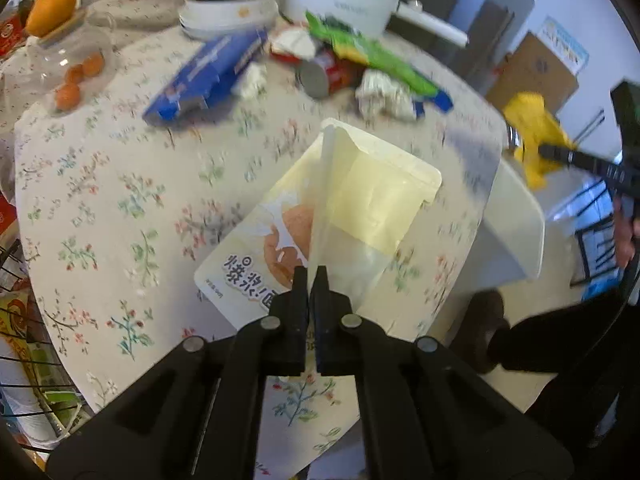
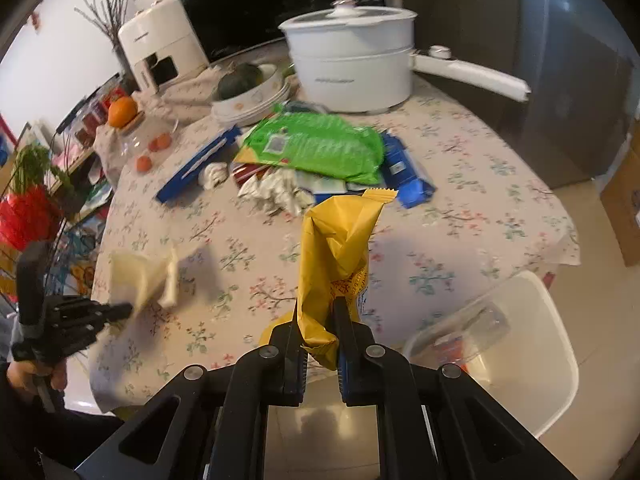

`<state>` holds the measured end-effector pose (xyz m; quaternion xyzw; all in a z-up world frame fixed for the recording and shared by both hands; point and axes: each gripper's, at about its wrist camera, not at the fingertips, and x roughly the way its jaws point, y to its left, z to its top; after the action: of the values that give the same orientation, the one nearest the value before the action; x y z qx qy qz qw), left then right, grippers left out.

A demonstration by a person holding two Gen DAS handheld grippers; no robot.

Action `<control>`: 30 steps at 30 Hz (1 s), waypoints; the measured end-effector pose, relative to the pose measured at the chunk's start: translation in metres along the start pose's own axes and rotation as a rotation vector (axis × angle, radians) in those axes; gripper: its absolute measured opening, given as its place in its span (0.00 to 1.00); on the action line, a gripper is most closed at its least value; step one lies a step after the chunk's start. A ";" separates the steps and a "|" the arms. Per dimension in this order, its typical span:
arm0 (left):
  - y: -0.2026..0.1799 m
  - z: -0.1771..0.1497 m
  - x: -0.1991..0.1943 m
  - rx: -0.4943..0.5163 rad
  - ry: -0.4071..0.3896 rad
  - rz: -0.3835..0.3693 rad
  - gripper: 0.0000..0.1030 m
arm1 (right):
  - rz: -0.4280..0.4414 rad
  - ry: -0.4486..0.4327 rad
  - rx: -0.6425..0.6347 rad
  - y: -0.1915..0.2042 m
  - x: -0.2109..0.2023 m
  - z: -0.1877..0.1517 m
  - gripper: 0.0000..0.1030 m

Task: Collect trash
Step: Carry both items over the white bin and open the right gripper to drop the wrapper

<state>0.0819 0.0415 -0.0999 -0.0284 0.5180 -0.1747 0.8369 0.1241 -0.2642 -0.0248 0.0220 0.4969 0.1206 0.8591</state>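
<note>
We held a cream, flat plastic snack pouch (image 1: 320, 216) with an orange picture clamped between the fingers of our left gripper (image 1: 312, 276), the pouch lifted off the table near its front edge. Our right gripper (image 2: 320, 308) was clenched on a crumpled yellow foil wrapper (image 2: 340, 248), raised above the table's near edge and just beside a white plastic bin (image 2: 532, 344) standing on the floor, with some clear packaging inside.

The table wore a pale cloth printed with small flowers (image 2: 460, 184); beyond it stood a grey fridge (image 2: 568, 80) and a black microwave (image 2: 256, 4), over a light tiled floor.

More trash lay heaped toward the far middle of the cloth: a green plastic bag (image 2: 320, 148), a long blue cardboard box (image 1: 208, 76), crumpled white tissues (image 2: 280, 192), a red can on its side (image 1: 324, 74). Behind the heap stood a white electric pot with a glass lid (image 2: 352, 64), a white bowl holding a dark green squash (image 2: 248, 88), and a glass jar with small oranges (image 1: 68, 72).
</note>
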 end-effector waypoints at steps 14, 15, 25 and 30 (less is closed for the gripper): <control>-0.055 0.036 -0.015 -0.032 -0.101 -0.102 0.03 | -0.075 -0.032 0.143 -0.075 -0.029 -0.013 0.12; -0.063 0.039 -0.015 -0.026 -0.102 -0.122 0.03 | -0.083 -0.031 0.155 -0.081 -0.031 -0.015 0.12; -0.140 0.060 0.005 0.062 -0.079 -0.245 0.03 | -0.125 0.032 0.288 -0.141 -0.030 -0.042 0.12; -0.182 0.067 0.024 0.108 -0.044 -0.299 0.03 | -0.128 0.057 0.339 -0.165 -0.032 -0.056 0.15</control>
<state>0.1024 -0.1460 -0.0484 -0.0639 0.4794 -0.3245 0.8129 0.0913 -0.4359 -0.0522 0.1312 0.5346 -0.0193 0.8347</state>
